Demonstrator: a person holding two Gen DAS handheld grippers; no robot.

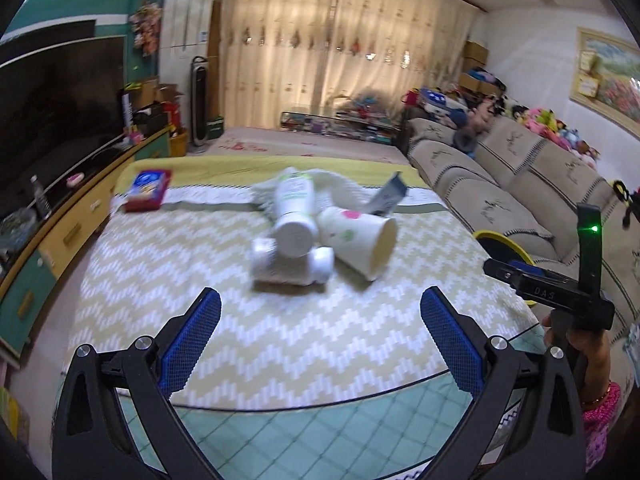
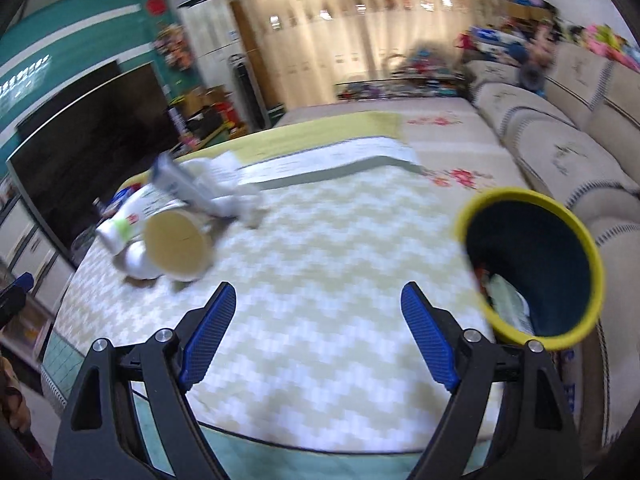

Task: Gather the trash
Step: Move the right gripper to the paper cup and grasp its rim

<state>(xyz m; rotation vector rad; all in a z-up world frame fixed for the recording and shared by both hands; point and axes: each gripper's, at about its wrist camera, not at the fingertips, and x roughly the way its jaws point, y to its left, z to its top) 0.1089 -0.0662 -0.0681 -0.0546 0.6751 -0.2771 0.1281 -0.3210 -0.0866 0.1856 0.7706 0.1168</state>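
A pile of trash lies on the zigzag cloth of the table [image 1: 168,280]: a white tube [image 1: 295,210], a small white bottle [image 1: 290,266] on its side, a tipped paper cup [image 1: 358,240], a crumpled tissue [image 1: 340,186] and a blue-grey wrapper [image 1: 390,194]. My left gripper [image 1: 320,332] is open and empty, just short of the pile. My right gripper [image 2: 318,328] is open and empty over bare cloth; the cup [image 2: 176,246] lies to its left. A yellow-rimmed dark bin [image 2: 532,264] with some trash inside stands at its right.
A red and blue packet [image 1: 148,190] lies at the table's far left. A TV [image 1: 52,120] on a low cabinet stands to the left, a beige sofa [image 1: 520,184] to the right. The right gripper's body [image 1: 560,284] shows at the table's right edge.
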